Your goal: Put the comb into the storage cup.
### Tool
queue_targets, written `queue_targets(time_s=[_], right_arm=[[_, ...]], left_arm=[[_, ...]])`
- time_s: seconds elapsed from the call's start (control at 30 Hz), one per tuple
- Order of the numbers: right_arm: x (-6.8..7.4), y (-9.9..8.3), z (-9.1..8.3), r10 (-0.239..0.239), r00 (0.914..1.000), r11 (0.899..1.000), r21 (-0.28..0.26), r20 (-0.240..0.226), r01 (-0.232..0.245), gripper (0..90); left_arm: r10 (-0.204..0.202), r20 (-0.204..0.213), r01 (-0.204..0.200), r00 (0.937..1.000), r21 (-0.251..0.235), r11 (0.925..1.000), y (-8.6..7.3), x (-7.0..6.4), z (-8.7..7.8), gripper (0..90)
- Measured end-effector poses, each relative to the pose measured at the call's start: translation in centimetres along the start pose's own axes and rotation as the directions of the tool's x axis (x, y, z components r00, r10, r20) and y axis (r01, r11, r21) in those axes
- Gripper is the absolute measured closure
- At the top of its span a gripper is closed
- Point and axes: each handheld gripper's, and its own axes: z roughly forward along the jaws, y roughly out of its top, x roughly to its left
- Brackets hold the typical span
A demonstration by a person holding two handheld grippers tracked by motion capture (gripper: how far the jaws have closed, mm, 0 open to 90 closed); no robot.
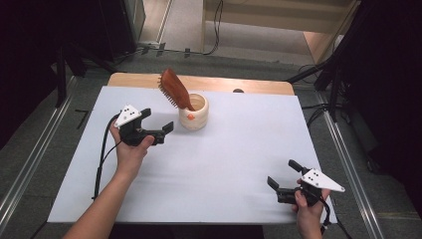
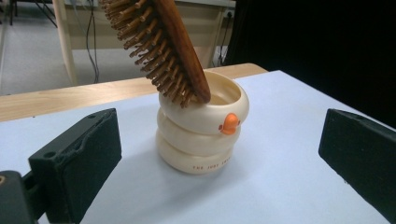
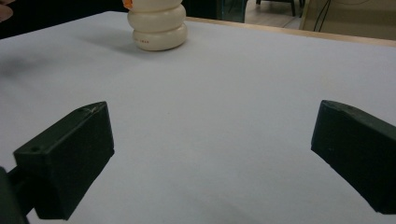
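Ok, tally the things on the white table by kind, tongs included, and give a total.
Hairbrush: 1, handle down in the cup.
Cream ringed cup: 1.
Tongs: 2, the left tongs near the cup, the right tongs by the near right corner, both open.
Total: 4.

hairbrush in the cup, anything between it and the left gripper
Nothing visible. The left gripper is open and faces the cream cup across bare white table. The hairbrush leans out of the cup, bristles toward the gripper's side. The right gripper is open, far off near the front edge.
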Motion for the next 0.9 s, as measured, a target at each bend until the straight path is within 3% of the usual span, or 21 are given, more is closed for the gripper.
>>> queue_targets(time_s=[0.5, 0.9], right_arm=[[0.1, 0.0, 0.0, -0.001, 1.0, 1.0, 0.003, 0.0, 0.001, 0.0], [0.1, 0.0, 0.0, -0.002, 1.0, 1.0, 0.003, 0.001, 0.002, 0.0]], left_arm=[[0.021, 0.016, -0.021, 0.9997, -0.025, 0.9995, -0.3, -0.7, -2.9, 0.0], [0.009, 0.019, -0.008, 0.9998, -0.032, 0.9995, -1.4, -0.9, -5.1, 0.0]])
